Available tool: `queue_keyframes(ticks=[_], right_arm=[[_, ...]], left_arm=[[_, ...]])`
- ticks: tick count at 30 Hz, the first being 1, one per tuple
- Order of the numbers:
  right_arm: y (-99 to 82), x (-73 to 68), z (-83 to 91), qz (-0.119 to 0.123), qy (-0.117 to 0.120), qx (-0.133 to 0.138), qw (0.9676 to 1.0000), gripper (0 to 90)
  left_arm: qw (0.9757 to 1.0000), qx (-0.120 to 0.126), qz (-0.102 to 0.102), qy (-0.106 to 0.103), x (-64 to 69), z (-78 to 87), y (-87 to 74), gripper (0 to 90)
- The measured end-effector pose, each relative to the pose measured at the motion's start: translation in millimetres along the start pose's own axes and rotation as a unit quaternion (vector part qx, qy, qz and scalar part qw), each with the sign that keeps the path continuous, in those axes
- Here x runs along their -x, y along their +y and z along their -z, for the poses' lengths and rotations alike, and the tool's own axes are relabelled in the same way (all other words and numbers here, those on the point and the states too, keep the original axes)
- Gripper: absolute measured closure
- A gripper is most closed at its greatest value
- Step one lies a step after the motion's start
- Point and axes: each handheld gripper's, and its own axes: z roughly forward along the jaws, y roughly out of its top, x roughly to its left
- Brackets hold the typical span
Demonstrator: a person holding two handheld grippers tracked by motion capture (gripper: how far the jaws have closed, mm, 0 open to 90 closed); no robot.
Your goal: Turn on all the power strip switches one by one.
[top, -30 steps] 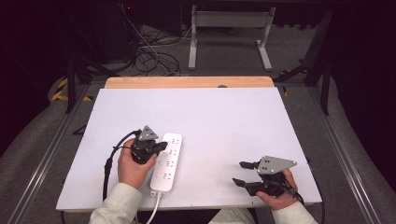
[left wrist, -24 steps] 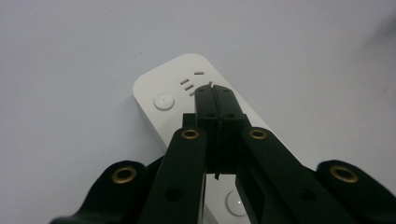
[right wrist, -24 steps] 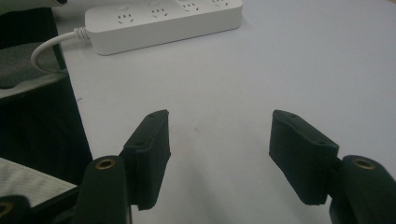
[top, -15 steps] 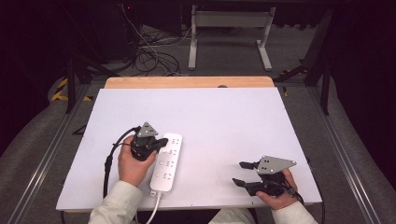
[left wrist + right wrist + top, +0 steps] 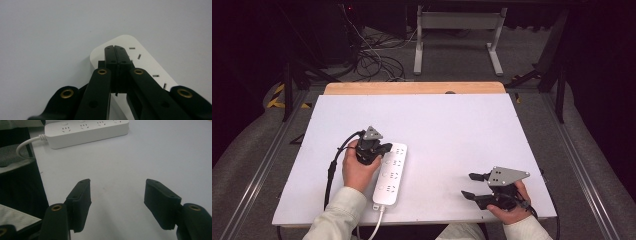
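White power strip point(image 5: 389, 174) lies flat on the pale table point(image 5: 447, 130), near the front-left part of the surface, its long axis running roughly front to back with a slight lean toward the right at the far end. Its white cord point(image 5: 377, 227) leaves the near end and drops over the table's front edge.

Left hand-held gripper point(image 5: 382, 148): jaws fully closed, pads pressed flat against each other with nothing between them. In the left gripper view the joined tips point(image 5: 115, 53) sit over the rounded far end of the power strip point(image 5: 150, 67), above its socket face; whether they touch the plastic cannot be told. From the high view the left hand point(image 5: 359, 170) sits just beside the strip's left edge, with the gripper's black cable point(image 5: 334, 162) looping off to the left.

Right hand-held gripper point(image 5: 472, 186): jaws wide apart, empty. It is held in the right hand point(image 5: 509, 202) near the front-right corner of the table, well apart from the power strip, jaws pointing left toward it. In the right gripper view the two black pads point(image 5: 80, 202) frame bare table, and the power strip point(image 5: 86, 131) lies across the top of the picture with its cord point(image 5: 26, 145) curving away at the left.

Beyond the far edge of the table: a strip of wood point(image 5: 412, 88), then floor with loose cables point(image 5: 377, 60) and a grey stand point(image 5: 457, 35).
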Motion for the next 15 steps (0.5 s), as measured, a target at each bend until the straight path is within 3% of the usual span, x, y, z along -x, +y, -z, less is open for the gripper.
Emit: queue_keyframes(ticks=[15], right_arm=[[0.0,0.2,-0.1,0.0,0.003,0.0,1.0,38.5]], left_arm=[[0.9999,-0.01,0.005,-0.008,-1.1,-8.0,-0.1,90.0]])
